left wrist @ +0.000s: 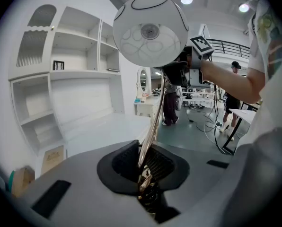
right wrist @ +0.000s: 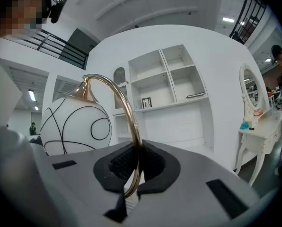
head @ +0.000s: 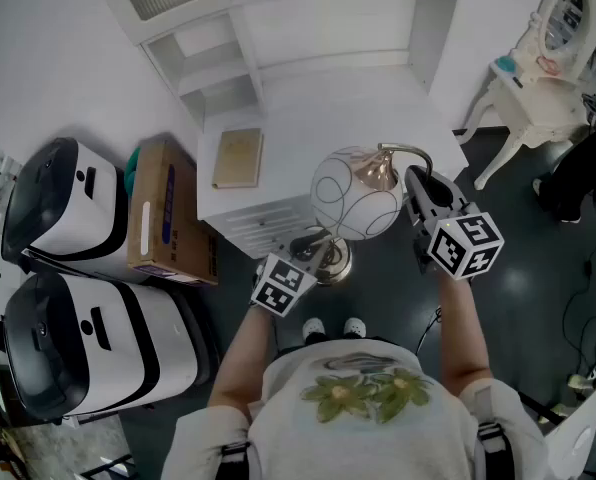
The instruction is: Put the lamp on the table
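The lamp has a white globe shade (head: 356, 206) with thin black lines, a curved gold stem (head: 403, 153) and a round gold base (head: 330, 258). It hangs in the air over the dark floor, just in front of the white table (head: 318, 118). My left gripper (head: 313, 248) is shut on the lower stem (left wrist: 149, 136) near the base, with the globe (left wrist: 150, 30) above it. My right gripper (head: 418, 186) is shut on the arched top of the stem (right wrist: 127, 112), with the globe (right wrist: 74, 124) to its left.
A tan book (head: 238, 158) lies on the table's left part, and white shelves (head: 228, 58) stand behind it. A cardboard box (head: 163, 213) and two white machines (head: 58, 203) sit at the left. A white vanity with a mirror (head: 548, 68) stands at the right.
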Demonstrator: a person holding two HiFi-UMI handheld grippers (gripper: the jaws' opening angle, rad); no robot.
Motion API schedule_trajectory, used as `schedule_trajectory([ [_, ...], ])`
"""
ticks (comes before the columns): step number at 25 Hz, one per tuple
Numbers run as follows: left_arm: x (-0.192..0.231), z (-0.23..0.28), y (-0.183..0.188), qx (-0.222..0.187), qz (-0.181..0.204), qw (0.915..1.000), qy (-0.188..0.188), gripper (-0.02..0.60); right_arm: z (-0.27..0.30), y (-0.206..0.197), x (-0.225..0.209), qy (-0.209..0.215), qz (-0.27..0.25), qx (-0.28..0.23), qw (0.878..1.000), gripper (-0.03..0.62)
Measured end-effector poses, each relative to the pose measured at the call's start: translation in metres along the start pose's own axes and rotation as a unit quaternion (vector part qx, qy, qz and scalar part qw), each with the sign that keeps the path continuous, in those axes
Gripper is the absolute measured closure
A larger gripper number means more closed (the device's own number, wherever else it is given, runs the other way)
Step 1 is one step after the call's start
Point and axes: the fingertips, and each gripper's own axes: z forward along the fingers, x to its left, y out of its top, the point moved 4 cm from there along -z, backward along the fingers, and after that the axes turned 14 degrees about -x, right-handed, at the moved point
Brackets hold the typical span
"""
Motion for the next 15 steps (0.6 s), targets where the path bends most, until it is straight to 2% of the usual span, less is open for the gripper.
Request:
schedule_trajectory([
  [15, -0.016, 0.017, 0.0, 0.01, -0.019, 0.9997, -0.011, 0.529, -0.007, -0.002, -0.021, 0.001, -0.007, 0.005, 1.0, 0.565],
])
